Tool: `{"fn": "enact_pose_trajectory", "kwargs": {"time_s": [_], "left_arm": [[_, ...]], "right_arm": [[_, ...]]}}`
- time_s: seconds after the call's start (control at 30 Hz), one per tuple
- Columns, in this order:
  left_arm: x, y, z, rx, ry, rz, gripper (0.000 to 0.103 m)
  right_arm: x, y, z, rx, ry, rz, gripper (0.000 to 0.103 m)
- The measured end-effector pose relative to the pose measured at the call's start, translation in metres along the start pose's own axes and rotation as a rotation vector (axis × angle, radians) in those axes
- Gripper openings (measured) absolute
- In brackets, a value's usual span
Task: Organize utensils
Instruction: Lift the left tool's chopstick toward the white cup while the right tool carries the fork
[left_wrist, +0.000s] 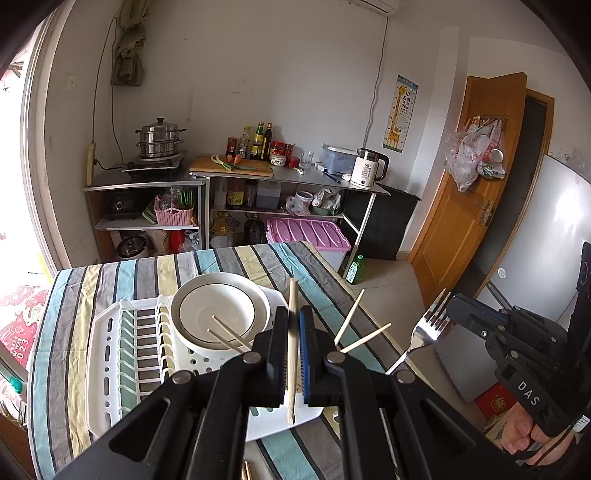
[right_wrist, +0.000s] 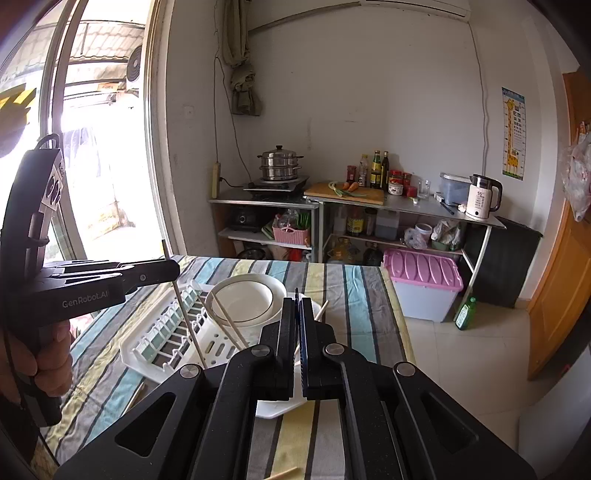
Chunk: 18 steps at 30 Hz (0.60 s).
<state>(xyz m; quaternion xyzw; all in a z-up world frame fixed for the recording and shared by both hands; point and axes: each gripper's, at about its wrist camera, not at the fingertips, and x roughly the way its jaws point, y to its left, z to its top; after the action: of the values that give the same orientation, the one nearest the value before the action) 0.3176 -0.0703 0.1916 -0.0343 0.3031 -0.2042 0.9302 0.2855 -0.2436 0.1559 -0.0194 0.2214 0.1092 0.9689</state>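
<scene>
Clamping a pale, slim wooden chopstick (left_wrist: 292, 339) between the ribbed pads of the nearly closed left gripper (left_wrist: 293, 354), long axis standing close to upright, top end rising clear above the matte black jaws, lower end hanging over the white tray. Pinching the neck of a shiny steel fork (left_wrist: 424, 332) in the closed right gripper (left_wrist: 452, 314), tines aiming up and away, handle slanting down toward the table edge. Lying below on a striped cloth (left_wrist: 110, 280): a white slotted plastic dish rack (left_wrist: 125, 350), carrying a round, glossy white bowl (left_wrist: 218, 314) with a thin dark rim line. Leaning inside the bowl and beside the rack: more thin wooden chopsticks (left_wrist: 229, 334), tips fanning outward at slants.
</scene>
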Motion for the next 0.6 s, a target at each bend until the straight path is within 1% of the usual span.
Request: {"fn": "enact_pose_trajectory", "kwargs": {"time_s": [0.37, 0.6], "left_arm": [[0.034, 0.002, 0.019, -0.005, -0.006, -0.019, 0.006], [0.054, 0.006, 0.013, -0.019, 0.016, -0.033, 0.006]], "right_arm": [[0.035, -0.01, 0.01, 0.014, 0.012, -0.006, 0.001], [0.057, -0.013, 0.001, 0.024, 0.045, -0.008, 0.001]]}}
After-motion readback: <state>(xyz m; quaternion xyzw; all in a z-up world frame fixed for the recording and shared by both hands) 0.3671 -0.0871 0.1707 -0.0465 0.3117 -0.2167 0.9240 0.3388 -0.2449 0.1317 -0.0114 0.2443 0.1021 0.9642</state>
